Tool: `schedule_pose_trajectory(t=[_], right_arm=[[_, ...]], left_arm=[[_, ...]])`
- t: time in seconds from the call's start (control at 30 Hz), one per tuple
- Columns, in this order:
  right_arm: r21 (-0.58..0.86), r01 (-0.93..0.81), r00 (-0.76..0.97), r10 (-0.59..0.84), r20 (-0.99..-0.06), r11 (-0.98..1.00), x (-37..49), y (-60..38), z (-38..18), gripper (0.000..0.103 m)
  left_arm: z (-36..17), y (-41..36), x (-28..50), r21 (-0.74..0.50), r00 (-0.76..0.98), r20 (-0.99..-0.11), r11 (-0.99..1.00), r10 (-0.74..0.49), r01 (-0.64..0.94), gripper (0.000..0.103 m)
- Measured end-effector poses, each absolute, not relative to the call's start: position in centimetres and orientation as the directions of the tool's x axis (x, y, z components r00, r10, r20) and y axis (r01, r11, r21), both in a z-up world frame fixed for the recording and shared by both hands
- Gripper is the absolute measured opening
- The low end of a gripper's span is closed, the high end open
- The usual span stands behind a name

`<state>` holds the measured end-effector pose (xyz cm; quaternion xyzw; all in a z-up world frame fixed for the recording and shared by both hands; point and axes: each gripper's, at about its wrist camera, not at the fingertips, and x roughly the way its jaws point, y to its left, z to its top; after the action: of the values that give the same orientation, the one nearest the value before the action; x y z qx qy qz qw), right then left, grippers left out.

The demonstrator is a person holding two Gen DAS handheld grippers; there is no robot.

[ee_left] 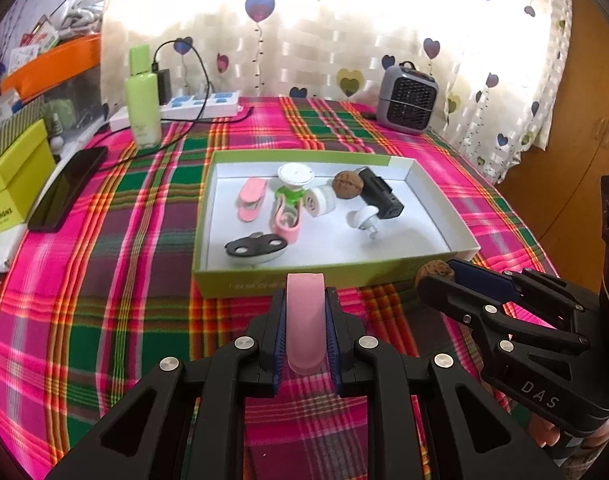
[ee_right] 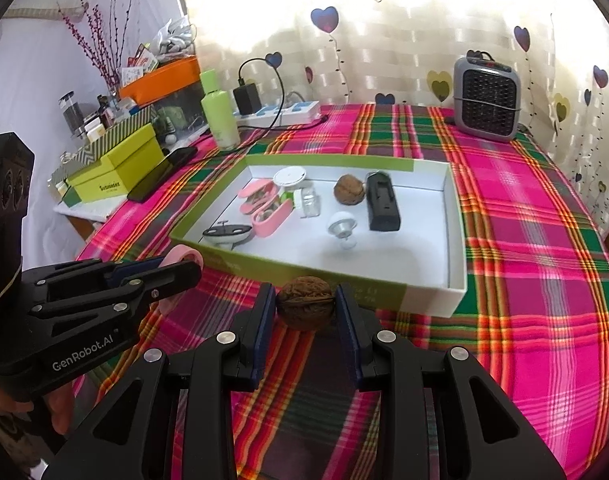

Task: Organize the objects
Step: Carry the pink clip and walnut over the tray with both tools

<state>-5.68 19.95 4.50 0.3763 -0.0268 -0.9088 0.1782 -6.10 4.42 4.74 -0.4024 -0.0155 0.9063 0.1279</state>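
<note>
**Both claws loaded at the box's near edge**

The left claw (ee_left: 304,320) gripped a pink case (ee_left: 304,320) between its pads, just short of the green box (ee_left: 264,280) on the plaid table (ee_left: 104,280). The right claw (ee_right: 304,308) pinched a walnut (ee_right: 304,307) beside the same near wall. Inside the box lay another walnut (ee_right: 348,189), pink cases, a black block (ee_right: 381,202) and white caps.

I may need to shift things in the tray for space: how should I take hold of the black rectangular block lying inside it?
Grip the black rectangular block across its two long flat sides, near the middle, coming from above. It lies flat on the floor of the green-walled tray with a brown walnut and a white knob close on its left, so keep the fingers narrow.
</note>
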Motion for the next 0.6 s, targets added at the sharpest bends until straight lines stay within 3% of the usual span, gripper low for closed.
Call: schedule_pose_trajectory(t=[0.6], right_arm=[[0.176, 0.257, -0.687, -0.308, -0.659, -0.950, -7.4, 22.0, 5.2, 0.032]], left_arm=[[5.7, 6.2, -8.5, -0.127, -0.649, -0.714, -0.960, 0.262, -0.249, 0.016]])
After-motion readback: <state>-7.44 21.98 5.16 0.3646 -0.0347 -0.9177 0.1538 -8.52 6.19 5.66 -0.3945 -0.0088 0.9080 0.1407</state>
